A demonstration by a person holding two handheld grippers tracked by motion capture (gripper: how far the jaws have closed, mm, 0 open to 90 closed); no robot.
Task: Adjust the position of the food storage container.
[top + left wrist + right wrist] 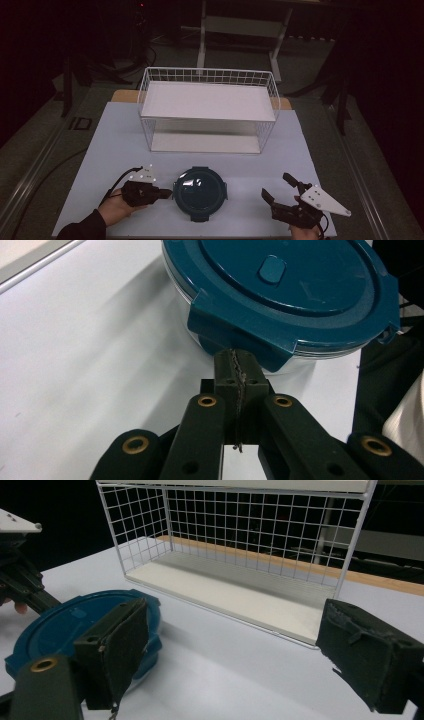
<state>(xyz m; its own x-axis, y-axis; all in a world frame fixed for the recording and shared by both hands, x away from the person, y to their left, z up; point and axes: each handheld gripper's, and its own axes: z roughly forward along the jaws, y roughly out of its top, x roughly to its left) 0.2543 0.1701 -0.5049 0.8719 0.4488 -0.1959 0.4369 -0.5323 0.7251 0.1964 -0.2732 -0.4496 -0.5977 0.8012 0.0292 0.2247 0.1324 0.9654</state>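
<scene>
High view overlooks the table; gripper views closely share the container (285, 290).
</scene>
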